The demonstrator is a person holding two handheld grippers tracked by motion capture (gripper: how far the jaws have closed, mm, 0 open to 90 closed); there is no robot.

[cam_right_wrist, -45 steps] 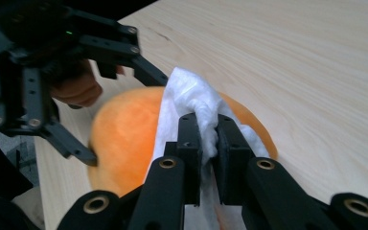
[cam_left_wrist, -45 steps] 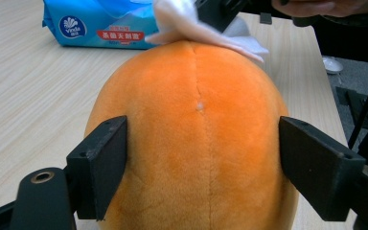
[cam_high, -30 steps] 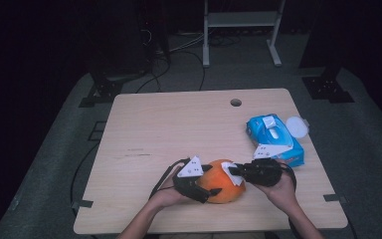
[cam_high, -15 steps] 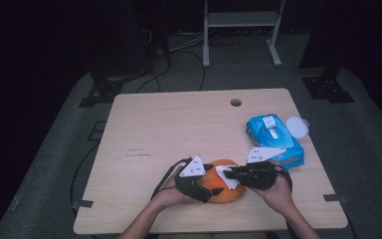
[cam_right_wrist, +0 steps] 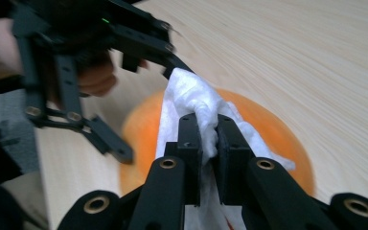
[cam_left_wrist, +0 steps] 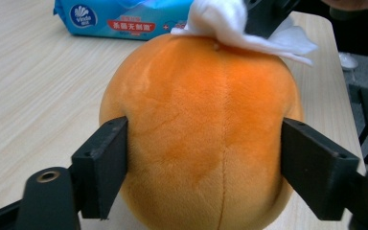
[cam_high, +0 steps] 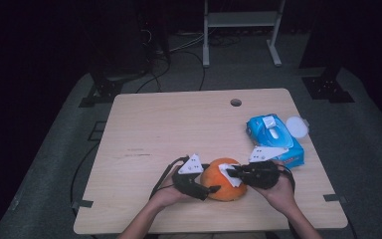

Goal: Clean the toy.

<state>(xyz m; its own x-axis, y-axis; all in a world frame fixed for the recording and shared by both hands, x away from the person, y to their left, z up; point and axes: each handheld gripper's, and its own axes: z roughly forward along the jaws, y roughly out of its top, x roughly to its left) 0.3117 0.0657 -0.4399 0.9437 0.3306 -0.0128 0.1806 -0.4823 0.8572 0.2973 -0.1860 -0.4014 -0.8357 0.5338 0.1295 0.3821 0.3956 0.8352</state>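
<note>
left tongs [cam_left_wrist: 203, 158] clamped on both flanks of the orange plush ball [cam_left_wrist: 201, 134], jaws just closing in | right tongs [cam_right_wrist: 210, 139] pinch white wipe [cam_right_wrist: 191, 103] on the ball's top | ball on desk [cam_high: 179, 124] near edge, between both hands, right nearer the top

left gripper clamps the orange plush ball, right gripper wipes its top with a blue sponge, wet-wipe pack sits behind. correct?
One error: it is no blue sponge. The right gripper pinches a white wipe, as the right gripper view shows. The rest holds: the left gripper has a jaw on each side of the orange plush ball, closing in just now, and the wet-wipe pack lies behind.
</note>
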